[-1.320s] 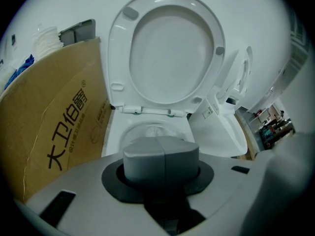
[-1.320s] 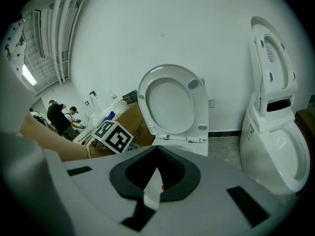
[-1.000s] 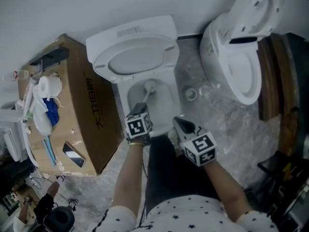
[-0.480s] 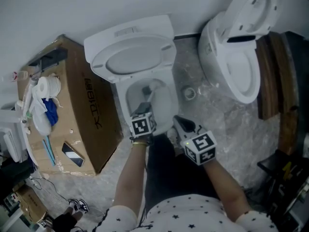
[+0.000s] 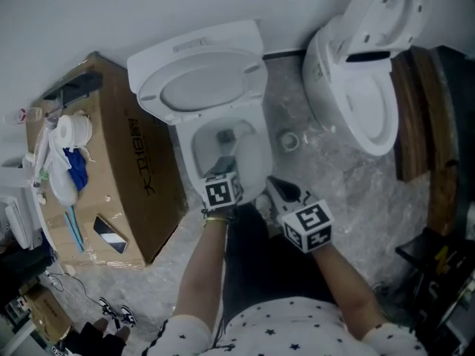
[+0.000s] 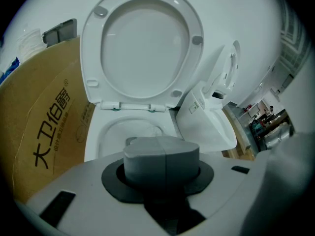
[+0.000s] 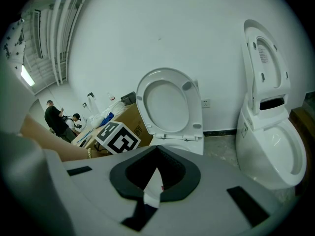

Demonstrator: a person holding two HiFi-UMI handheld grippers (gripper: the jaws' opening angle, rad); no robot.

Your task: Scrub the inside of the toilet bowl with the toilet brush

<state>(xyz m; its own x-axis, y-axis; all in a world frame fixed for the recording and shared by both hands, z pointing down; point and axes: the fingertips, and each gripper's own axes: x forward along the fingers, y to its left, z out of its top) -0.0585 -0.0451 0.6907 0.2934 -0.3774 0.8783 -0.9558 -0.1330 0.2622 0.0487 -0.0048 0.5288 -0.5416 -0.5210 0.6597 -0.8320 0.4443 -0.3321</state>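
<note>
A white toilet (image 5: 256, 165) stands with seat and lid (image 5: 200, 87) raised; its bowl (image 6: 123, 132) lies open below the lid (image 6: 145, 43). My left gripper (image 5: 224, 169) hovers over the bowl's front rim, shut on the grey handle of the toilet brush (image 6: 161, 156). The brush head (image 5: 226, 136) is down inside the bowl. My right gripper (image 5: 276, 189) hangs beside the bowl's front right rim, apart from the brush. Its jaws (image 7: 155, 173) are together with nothing between them.
A second white toilet (image 5: 364, 87) with raised lid stands to the right. A cardboard box (image 5: 141, 176) carrying a paper roll and blue cloth flanks the left side. A floor drain (image 5: 289, 141) lies between the toilets. Wooden planks (image 5: 415, 117) lean at far right.
My left gripper has shifted slightly right and forward over the bowl, and the brush head has moved a little inside it. The right gripper has stayed where it was.
</note>
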